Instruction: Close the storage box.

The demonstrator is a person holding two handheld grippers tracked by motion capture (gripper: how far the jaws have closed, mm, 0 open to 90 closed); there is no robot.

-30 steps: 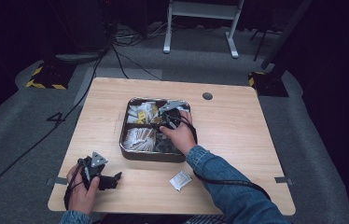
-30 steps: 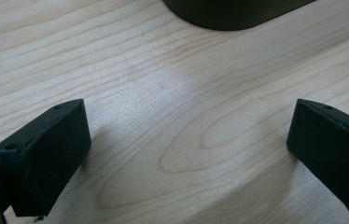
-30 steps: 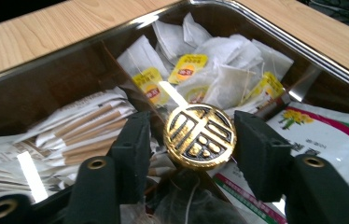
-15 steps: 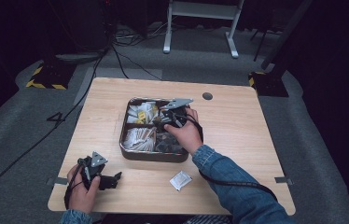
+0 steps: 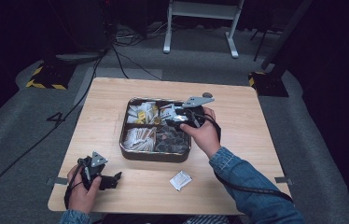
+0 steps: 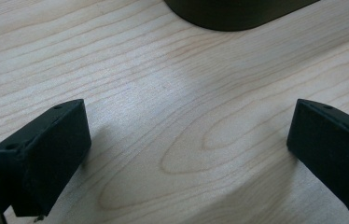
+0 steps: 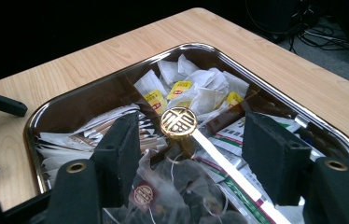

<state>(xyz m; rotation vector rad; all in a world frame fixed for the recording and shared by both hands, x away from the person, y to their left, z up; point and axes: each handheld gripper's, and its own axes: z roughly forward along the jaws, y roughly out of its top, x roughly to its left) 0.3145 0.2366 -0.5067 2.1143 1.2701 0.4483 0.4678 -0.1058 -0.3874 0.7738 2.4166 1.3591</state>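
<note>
Your right gripper (image 5: 175, 116) hovers over the metal tray (image 5: 135, 151) of tea bags, its jaws just opened and nothing between them. A sachet (image 5: 180, 180) lies alone on the table (image 5: 256, 135), near the tray. Dip too low and a jaw could snag a bag's string — or tangle in the loose pile. The right gripper view reveals a gold knob (image 7: 178, 122) at the dividers' centre; the left gripper view shows your left gripper (image 6: 186, 154) open above bare wood.

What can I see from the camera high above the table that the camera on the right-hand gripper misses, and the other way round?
High view alone: the loose white packet on the table's near edge, and both forearms. Right gripper view alone: the gold emblem knob at the tray's centre and the yellow labels on the tea bags. Both: the metal tray of sachets and the right gripper, jaws apart, nothing between them.
</note>
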